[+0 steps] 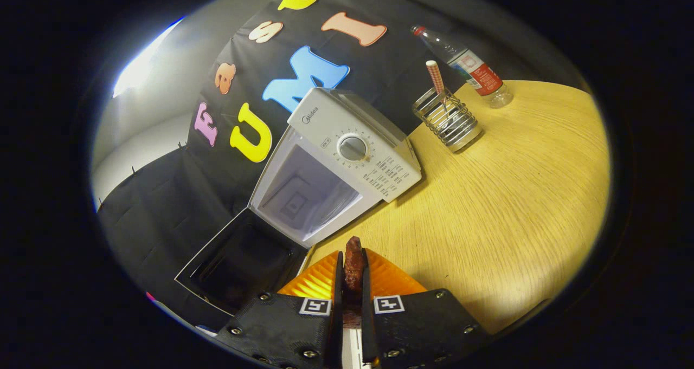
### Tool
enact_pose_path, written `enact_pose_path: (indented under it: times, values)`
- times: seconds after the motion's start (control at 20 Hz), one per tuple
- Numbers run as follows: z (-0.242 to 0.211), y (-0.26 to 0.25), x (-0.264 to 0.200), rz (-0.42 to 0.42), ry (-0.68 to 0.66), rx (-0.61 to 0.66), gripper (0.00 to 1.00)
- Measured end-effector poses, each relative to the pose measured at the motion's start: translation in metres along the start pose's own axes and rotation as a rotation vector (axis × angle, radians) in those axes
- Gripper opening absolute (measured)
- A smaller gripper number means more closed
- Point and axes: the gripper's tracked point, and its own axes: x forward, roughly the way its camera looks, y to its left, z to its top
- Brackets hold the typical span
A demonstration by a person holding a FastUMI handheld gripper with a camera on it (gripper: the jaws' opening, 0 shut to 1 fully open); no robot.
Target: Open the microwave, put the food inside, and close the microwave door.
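A white microwave (347, 152) stands on the wooden table (499, 206) with its dark-windowed door (238, 266) swung wide open, and its pale cavity (303, 198) is bare. My gripper (352, 274) is shut on a brown, sausage-like piece of food (353, 263), which sticks out past the fingertips. The food hangs just in front of the cavity's opening, outside it. An orange ribbed plate (390, 279) lies under the fingers.
Beyond the microwave a wire holder (447, 120) with a checked straw stands on the table. A plastic water bottle (466, 65) with a red label stands farther back. Bare tabletop spreads beside the microwave's control panel.
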Motion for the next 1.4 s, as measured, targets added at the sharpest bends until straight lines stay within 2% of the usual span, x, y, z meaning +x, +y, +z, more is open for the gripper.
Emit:
enact_pose_path:
  times: [0.2, 0.55, 1.05, 1.4]
  values:
    - [0.011, 0.02, -0.01, 0.031, -0.015, 0.031, 0.14]
    - [0.024, 0.07, -0.004, 0.059, -0.045, -0.028, 0.14]
    - [0.012, 0.125, 0.056, 0.056, -0.073, -0.078, 0.14]
    - [0.014, 0.158, 0.121, 0.039, -0.139, -0.106, 0.14]
